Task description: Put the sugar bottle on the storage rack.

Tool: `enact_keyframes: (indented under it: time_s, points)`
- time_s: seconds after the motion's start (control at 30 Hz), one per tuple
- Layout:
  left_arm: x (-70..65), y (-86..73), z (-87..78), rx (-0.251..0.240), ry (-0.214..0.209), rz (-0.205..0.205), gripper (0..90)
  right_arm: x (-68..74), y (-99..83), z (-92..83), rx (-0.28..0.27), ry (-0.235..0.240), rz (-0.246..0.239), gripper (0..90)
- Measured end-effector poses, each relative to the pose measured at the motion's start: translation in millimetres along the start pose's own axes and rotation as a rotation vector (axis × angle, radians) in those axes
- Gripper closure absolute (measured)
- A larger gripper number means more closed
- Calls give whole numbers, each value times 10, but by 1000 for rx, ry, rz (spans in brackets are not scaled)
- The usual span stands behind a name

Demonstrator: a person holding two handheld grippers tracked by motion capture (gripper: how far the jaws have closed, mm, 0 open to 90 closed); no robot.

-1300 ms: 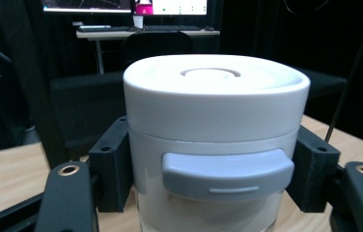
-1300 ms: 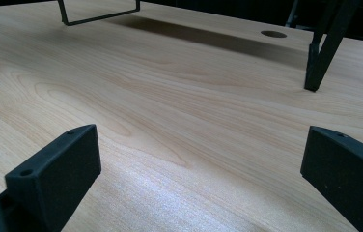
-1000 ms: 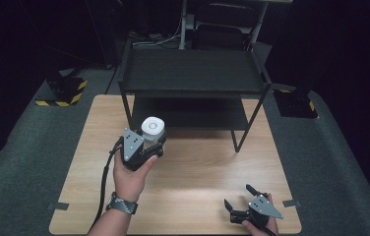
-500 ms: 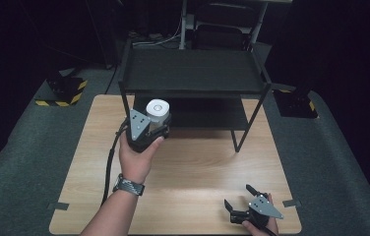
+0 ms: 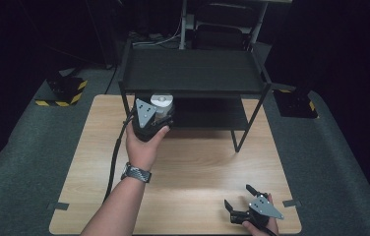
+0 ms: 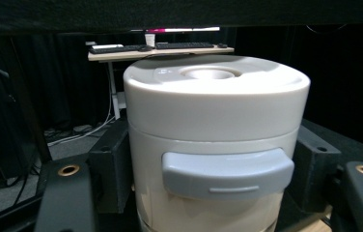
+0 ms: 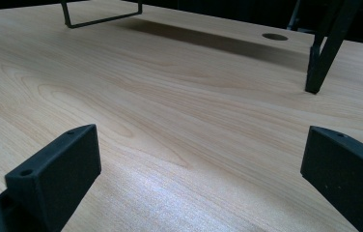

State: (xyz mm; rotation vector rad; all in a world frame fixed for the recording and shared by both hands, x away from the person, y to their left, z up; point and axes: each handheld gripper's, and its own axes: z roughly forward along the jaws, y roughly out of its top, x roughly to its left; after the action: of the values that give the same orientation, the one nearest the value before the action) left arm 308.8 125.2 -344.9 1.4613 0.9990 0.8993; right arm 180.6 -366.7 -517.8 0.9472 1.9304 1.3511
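A white round canister with a grey tab on its side and a dished lid is clamped between the jaws of my left gripper, which is shut on it. In the high view the hand holds it upright at the front left of the black two-tier rack, level with the gap between the rack's shelves. My right gripper rests near the table's front right corner, open, with only bare wood between its jaws.
The rack stands on the far half of the wooden table; one of its legs is ahead of the right gripper. A black-and-yellow striped block lies on the floor at left. A desk with keyboards is beyond.
My left hand has carried the canister away from me and a little to the right and up, from over the table's middle left to the rack's front. The right gripper has stayed put.
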Motion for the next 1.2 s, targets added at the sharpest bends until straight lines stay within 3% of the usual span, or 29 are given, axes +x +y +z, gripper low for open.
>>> enact_keyframes:
  time_s: [0.63, 0.87, 0.93, 1.2]
  points:
    - [9, -41, 392, -3, 43, -17, 315, -14, -13, -4, -7, 8, -5, 5]
    - [13, -80, 456, 20, 52, -9, 314, -17, -12, -4, -7, 11, -4, 5]
    - [22, -129, 454, 6, 54, -31, 314, -16, -15, -5, -9, 10, -6, 5]
    - [22, -169, 451, -6, 55, -28, 313, -14, -17, -6, -10, 10, -10, 5]
